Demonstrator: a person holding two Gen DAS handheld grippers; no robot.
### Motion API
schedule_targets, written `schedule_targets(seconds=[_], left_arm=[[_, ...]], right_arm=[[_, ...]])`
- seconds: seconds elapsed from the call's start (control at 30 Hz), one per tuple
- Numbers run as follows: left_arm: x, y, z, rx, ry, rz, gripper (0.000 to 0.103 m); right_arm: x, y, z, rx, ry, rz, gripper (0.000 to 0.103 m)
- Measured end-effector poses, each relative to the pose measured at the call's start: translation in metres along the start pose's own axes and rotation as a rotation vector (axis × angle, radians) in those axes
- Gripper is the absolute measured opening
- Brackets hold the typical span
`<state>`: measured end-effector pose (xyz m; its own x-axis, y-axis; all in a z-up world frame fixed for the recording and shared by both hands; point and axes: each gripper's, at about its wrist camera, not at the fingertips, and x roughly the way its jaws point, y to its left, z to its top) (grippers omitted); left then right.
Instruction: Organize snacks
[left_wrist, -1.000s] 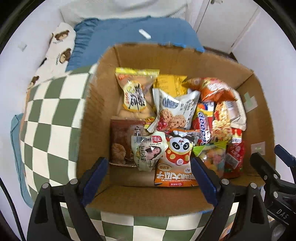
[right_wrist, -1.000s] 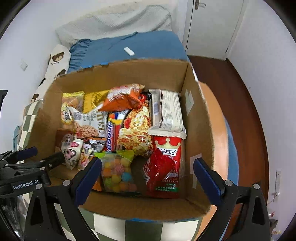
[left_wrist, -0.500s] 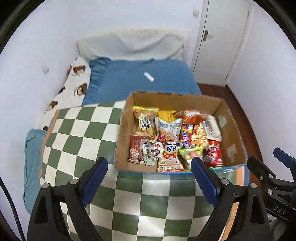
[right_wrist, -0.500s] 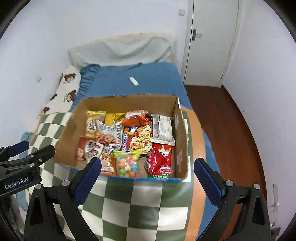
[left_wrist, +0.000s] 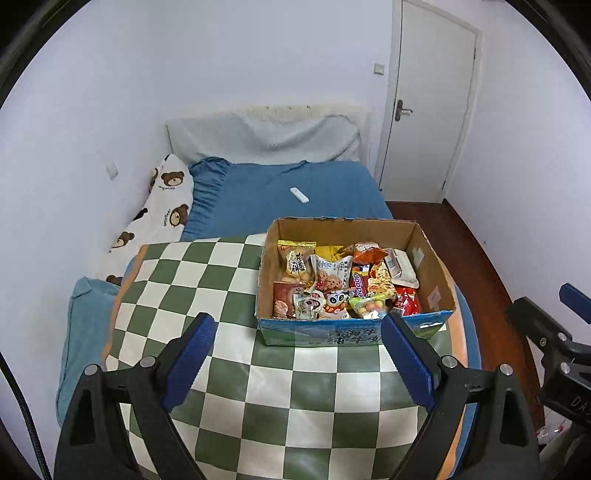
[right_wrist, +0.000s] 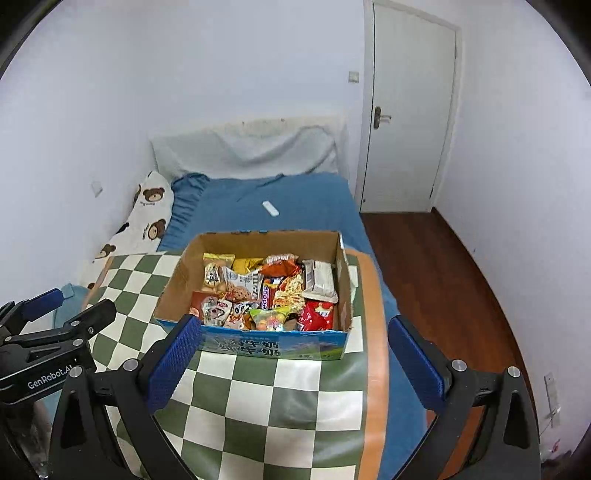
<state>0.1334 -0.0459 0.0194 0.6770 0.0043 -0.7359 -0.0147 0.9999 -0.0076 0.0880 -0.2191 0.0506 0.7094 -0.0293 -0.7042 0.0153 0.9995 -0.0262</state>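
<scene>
While both claws hang wide open, empty, above checkered blanket (left_wrist: 229, 295), snacks (left_wrist: 332, 280) sit packed in box (left_wrist: 354, 334) on bed (left_wrist: 295, 206). Left claw (left_wrist: 295, 358) and right claw (right_wrist: 291, 362) face box front, well apart from it. Judgement: packets upright so labels show; sorting looks finished.

A home bedroom; bed (left_wrist: 295, 188) with bear-print pillow (left_wrist: 162, 206) (against the wall); closed door (left_wrist: 428, 110).
</scene>
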Motion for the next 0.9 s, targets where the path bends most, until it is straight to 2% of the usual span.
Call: schedule_targets(seconds=[0.23,0.4,0.5,0.73,0.9], left_arm=[[-0.025,-0.001,-0.010,0.012,-0.040,-0.001,0.092],[-0.023,-0.001,-0.010,0.008,-0.041,0.002,0.092],[-0.013,0.000,-0.007,-0.006,-0.030,-0.016,0.102],[0.016,-0.005,0.006,-0.003,-0.024,0.012,0.102],[0.048,-0.007,0.010,0.004,0.023,0.022,0.102]], right_arm=[[-0.035,0.000,-0.003,0.001,-0.034,0.013,0.103],[-0.036,0.000,-0.004,0.001,-0.041,0.004,0.103],[-0.027,-0.001,-0.004,0.003,-0.036,-0.008,0.103],[0.014,-0.006,-0.003,0.016,-0.027,-0.030,0.103],[0.042,-0.008,0.000,0.028,-0.008,-0.042,0.103]])
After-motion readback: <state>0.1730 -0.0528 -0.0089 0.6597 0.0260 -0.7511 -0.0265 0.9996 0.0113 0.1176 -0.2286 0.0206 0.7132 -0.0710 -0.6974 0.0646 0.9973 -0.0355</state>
